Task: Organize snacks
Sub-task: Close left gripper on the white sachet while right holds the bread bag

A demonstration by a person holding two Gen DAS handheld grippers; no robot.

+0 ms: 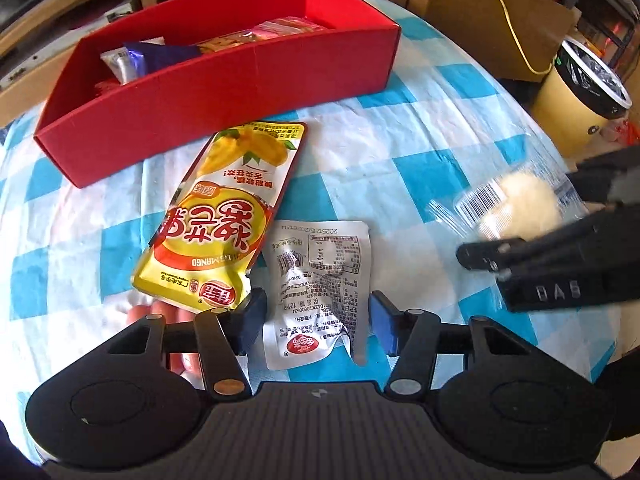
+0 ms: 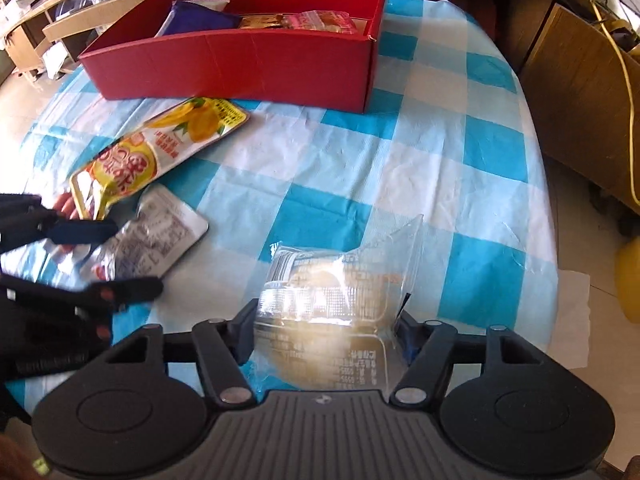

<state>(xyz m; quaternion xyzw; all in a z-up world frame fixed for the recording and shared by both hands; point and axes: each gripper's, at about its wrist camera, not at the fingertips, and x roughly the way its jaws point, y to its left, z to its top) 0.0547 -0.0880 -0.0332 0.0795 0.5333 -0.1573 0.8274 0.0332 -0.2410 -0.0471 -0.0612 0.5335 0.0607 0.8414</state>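
**Both grippers down over snack packs**

Left gripper (image 1: 316,322) straddles a crumpled silver foil sachet (image 1: 320,280); can't tell if the pads touch. Yellow mango pouch (image 1: 224,216) lies just left. Right gripper (image 2: 326,330) squeezes a clear plastic-wrapped pale bun (image 2: 332,300). Long red cardboard box (image 1: 224,92) sits beyond on the blue-and-white checked tablecloth (image 1: 420,140).

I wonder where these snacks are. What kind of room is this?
Probably a lived-in home room: a checked tablecloth on the table, cardboard boxes beside it, and a lined bin.
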